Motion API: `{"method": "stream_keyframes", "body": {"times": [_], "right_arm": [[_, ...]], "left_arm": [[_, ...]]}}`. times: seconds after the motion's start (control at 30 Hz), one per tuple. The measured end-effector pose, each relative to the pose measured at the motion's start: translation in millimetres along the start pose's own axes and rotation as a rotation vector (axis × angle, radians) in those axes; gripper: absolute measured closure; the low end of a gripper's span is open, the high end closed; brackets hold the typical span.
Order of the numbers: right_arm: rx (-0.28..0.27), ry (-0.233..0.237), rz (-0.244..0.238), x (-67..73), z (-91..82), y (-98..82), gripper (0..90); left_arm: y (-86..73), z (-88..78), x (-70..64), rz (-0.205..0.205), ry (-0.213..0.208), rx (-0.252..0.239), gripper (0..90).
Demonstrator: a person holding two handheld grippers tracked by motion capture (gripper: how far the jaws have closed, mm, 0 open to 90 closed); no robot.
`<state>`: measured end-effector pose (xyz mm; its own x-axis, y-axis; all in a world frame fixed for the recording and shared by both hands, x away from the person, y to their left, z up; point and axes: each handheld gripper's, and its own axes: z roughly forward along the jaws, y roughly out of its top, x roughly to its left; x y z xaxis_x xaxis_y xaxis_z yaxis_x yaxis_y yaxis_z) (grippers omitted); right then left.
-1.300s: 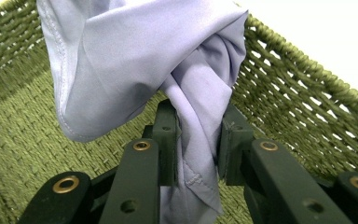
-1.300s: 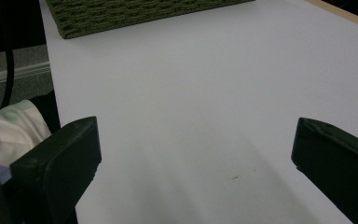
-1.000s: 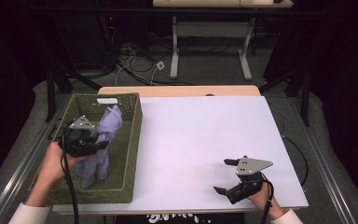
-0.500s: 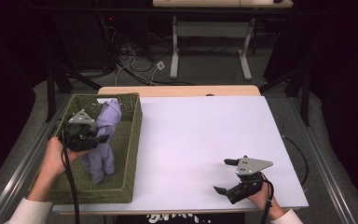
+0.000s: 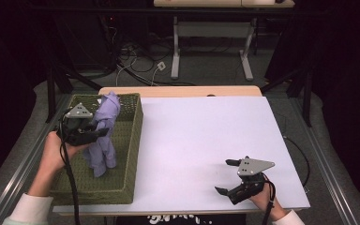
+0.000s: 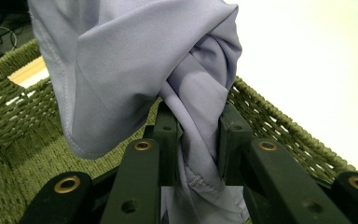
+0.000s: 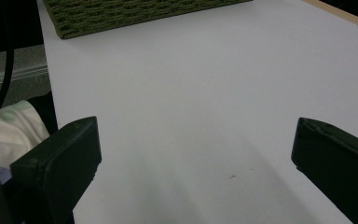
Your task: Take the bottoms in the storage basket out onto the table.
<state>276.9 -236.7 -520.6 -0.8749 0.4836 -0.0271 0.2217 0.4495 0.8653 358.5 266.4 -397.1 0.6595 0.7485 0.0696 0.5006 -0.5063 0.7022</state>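
Your left gripper (image 5: 98,133) has its jaws pinched on a bunched fold of the lilac cloth (image 5: 104,136), and you hold it up over the green woven basket (image 5: 129,140) at the left side of the table. In the left gripper view the cloth (image 6: 168,70) is squeezed tight between the two black jaws, with a loose flap falling to one side and the basket's wall (image 6: 279,121) behind it. From the high view the cloth's top rises above the basket's rim while its lower end hangs down inside, close to or touching the basket's floor; you cannot tell which from here. So the grab looks done and the lift is partway: the cloth is off the bottom for most of its length but not yet clear of the basket. What seems left is to raise it over the wall and bring it across to the white table (image 5: 192,140), which lies bare. Your right gripper (image 5: 227,176) rests near the table's front right edge with its jaws spread wide and nothing between them, well apart from the basket.
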Motion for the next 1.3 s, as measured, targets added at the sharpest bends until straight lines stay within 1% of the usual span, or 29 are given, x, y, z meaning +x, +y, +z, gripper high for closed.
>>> {"method": "stream_keyframes", "body": {"times": [0.23,0.33,0.57,0.6,0.77,0.9,1.3], "right_arm": [[0.002,0.001,0.001,-0.2,0.1,-0.2,1.1],[0.002,0.001,0.002,-0.5,0.2,-0.3,1.1],[0.002,0.001,0.002,-0.3,0.1,-0.3,1.1],[0.002,0.0,0.001,-0.3,0.0,-0.3,1.1],[0.002,0.0,0.002,-0.2,-0.4,-0.3,1.1],[0.002,0.003,0.004,-1.0,0.5,-0.7,1.1],[0.002,0.001,0.003,-1.0,0.1,-0.7,1.2]], "left_arm": [[2.9,-2.0,2.8,-0.012,0.005,-0.022,73.4],[5.0,-2.1,2.8,-0.005,0.008,-0.021,73.5],[9.1,-2.1,1.1,0.007,-0.005,-0.033,73.4],[9.7,-2.0,0.9,0.014,-0.005,-0.032,73.4],[11.0,-0.3,0.6,0.011,-0.008,-0.033,73.5],[12.2,-0.4,-0.7,0.012,-0.013,-0.053,73.5],[18.1,-4.4,-2.3,0.023,-0.024,-0.081,73.5]]}}
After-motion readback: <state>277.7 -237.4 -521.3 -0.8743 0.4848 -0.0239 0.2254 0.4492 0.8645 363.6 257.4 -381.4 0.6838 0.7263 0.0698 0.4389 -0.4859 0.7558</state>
